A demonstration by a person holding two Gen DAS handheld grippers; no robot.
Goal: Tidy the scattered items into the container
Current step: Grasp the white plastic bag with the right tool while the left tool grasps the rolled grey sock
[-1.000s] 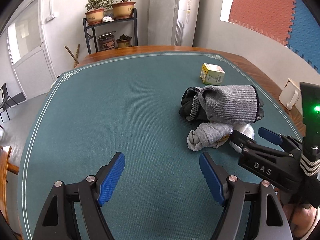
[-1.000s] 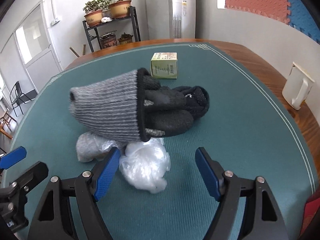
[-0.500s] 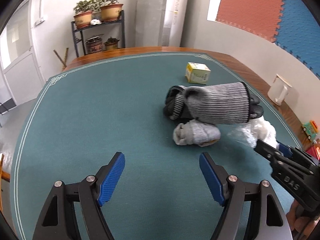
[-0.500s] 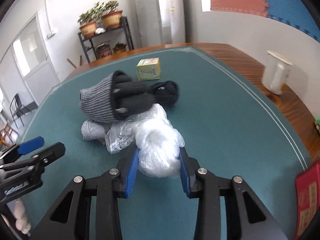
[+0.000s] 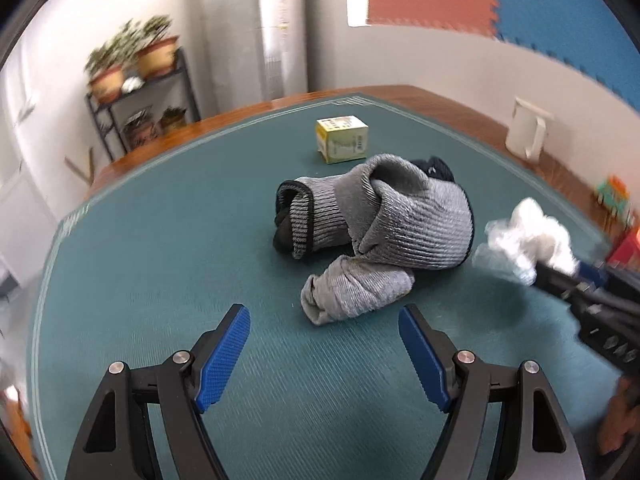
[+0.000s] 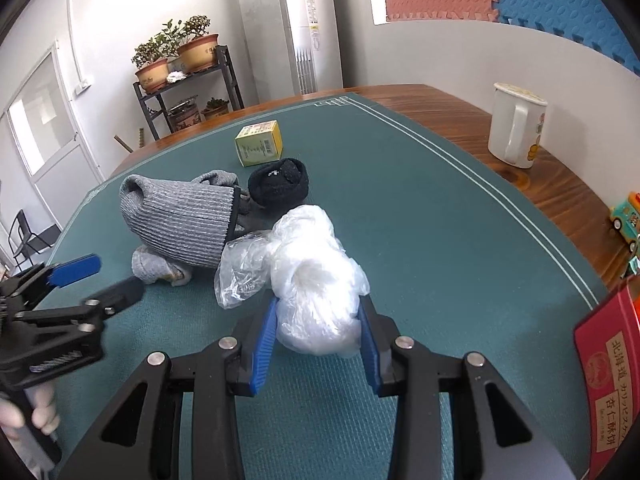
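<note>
My right gripper (image 6: pixel 318 334) is shut on a crumpled clear plastic bag (image 6: pixel 312 284) and holds it above the green table mat; the bag also shows in the left wrist view (image 5: pixel 528 240). My left gripper (image 5: pixel 324 352) is open and empty, just in front of a rolled grey sock (image 5: pixel 356 288). Behind the sock lies a grey ribbed knit hat (image 5: pixel 400 216) over dark gloves (image 5: pixel 284 232). In the right wrist view the hat (image 6: pixel 180 216), a black rolled sock (image 6: pixel 280 184) and a yellow box (image 6: pixel 260 148) lie on the mat.
A white mug (image 6: pixel 516 128) stands on the wooden table edge at the right. A red box (image 6: pixel 612 368) is at the near right, with a toy car (image 6: pixel 626 220) beyond it. A plant shelf (image 6: pixel 184 80) stands behind the table.
My right gripper closed on the plastic bag and lifted it away from the pile to the right. My left gripper moved closer to the grey sock and stayed open.
</note>
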